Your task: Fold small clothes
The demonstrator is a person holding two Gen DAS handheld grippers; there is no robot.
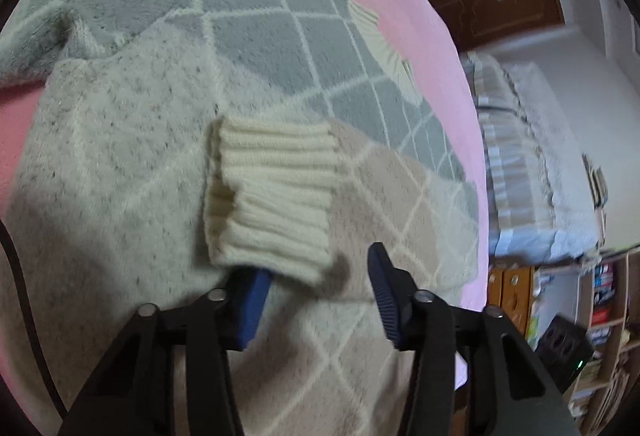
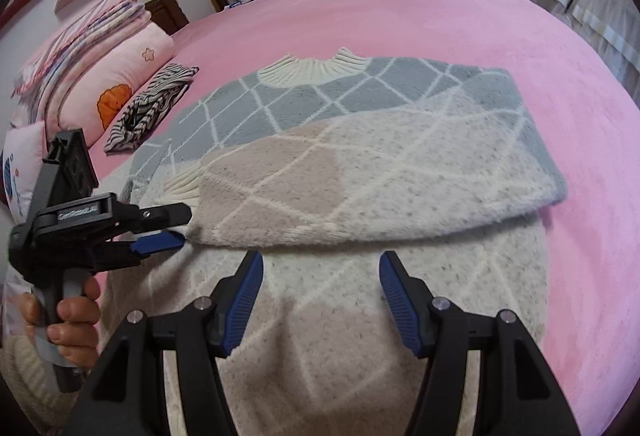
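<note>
Left wrist view, ribbed cuff (image 1: 276,191) hiding one finger's (image 1: 252,310) tip

- Black plastic left gripper (image 2: 182,228) with ribbed blue pads (image 2: 160,242), silver screws, white lettering, grey handle.
- Black right gripper (image 2: 322,302), same blue pads, round silver screws.

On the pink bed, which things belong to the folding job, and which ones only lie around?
Belong to the job:
- sweater, with one sleeve folded across it
- ribbed cuff
- left gripper, at the cuff
- right gripper, open above the sweater

Only lying around:
- striped garment
- pink pillows
- pink bed cover
</note>
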